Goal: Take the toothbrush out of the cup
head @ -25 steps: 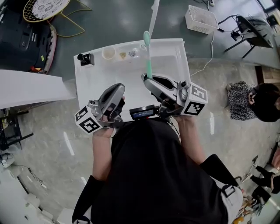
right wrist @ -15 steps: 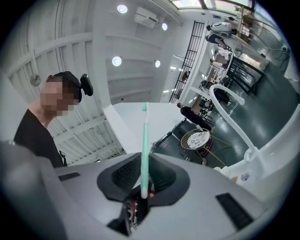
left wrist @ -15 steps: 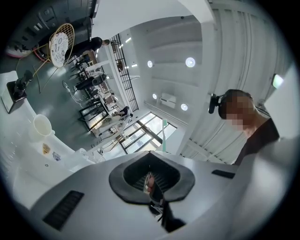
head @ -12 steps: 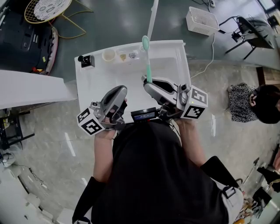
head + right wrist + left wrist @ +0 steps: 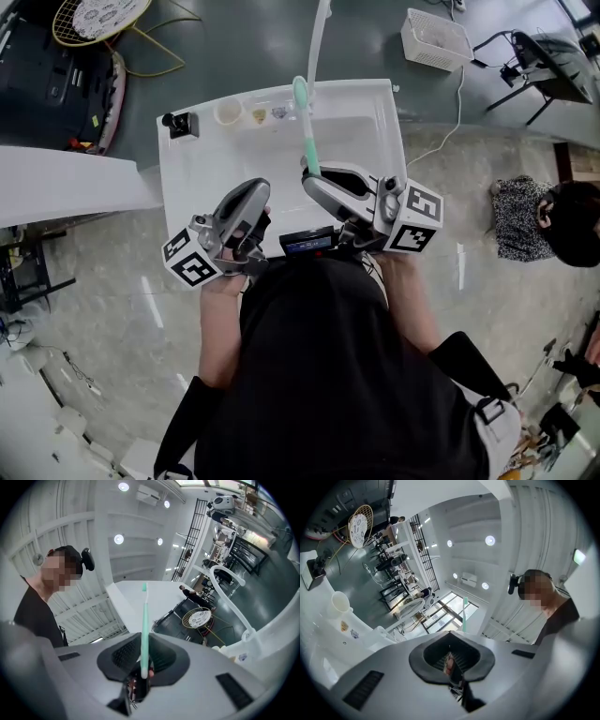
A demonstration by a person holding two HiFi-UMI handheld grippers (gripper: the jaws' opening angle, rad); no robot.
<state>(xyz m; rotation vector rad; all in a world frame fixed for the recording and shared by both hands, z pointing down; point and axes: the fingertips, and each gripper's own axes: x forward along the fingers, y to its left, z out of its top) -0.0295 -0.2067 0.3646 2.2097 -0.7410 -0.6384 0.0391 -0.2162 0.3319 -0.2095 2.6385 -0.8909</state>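
Right gripper (image 5: 309,178): I see it clamped on the toothbrush (image 5: 305,127) handle end.
Toothbrush: out of the cup (image 5: 229,113), long axis towards the far edge of the bench (image 5: 192,173).
Left gripper (image 5: 249,192): closed, empty.

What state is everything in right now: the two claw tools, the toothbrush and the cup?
toothbrush: out of the cup, held in the air, brush head pointing away from the gripper.
cup: upright on the table, no toothbrush in it.
right gripper: shut on the toothbrush's handle end.
left gripper: shut, nothing between its jaws.
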